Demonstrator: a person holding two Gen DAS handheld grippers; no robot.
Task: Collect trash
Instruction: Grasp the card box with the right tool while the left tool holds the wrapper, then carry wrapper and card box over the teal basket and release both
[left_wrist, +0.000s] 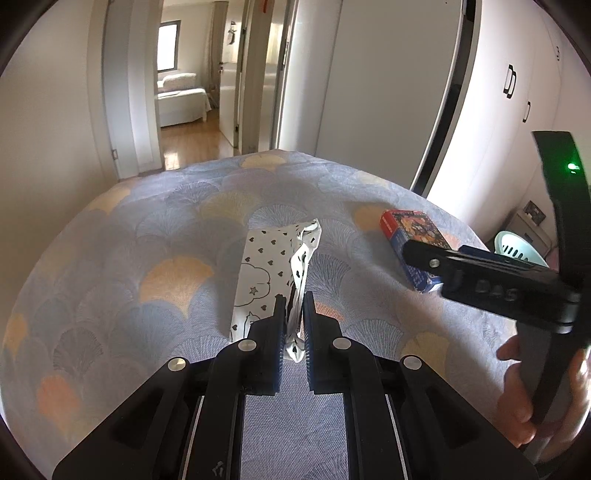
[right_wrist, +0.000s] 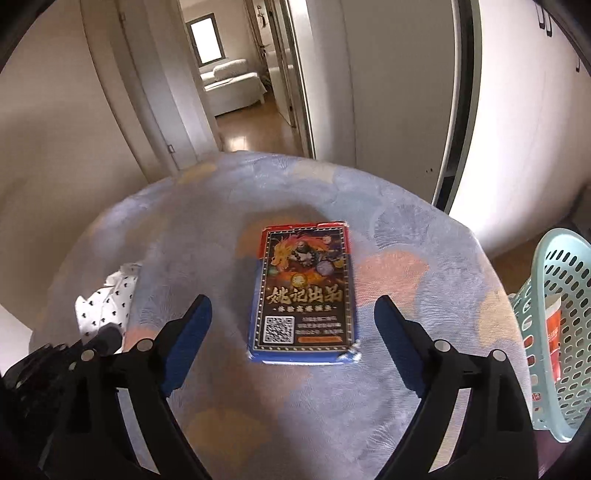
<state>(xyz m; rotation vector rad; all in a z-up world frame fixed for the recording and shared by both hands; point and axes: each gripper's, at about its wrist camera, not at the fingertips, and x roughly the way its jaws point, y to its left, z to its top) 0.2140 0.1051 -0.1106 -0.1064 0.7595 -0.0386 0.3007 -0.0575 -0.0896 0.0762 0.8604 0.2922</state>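
1. The left gripper (left_wrist: 294, 325) has its jaws drawn in close on a crumpled edge of the white wrapper (left_wrist: 271, 273) printed with black hearts; the rest of the wrapper trails forward onto the bedspread (left_wrist: 129, 240).
2. The right gripper (right_wrist: 293, 321) has its jaws spread wide, holding nothing, one blue pad (right_wrist: 188, 339) on each side of the near end of the card box (right_wrist: 304, 295), not touching it.
3. The card box lies flat on the bedspread, to the right of the wrapper and well apart from it.
4. A light green perforated basket (right_wrist: 561, 295) stands off the bed's right edge, with something red and white already inside.
5. Judgement: the step in hand is picking up, with the wrapper gripped and the box not yet. Next, the right jaws should lower around the box and close across its width, then both pieces go to the basket.
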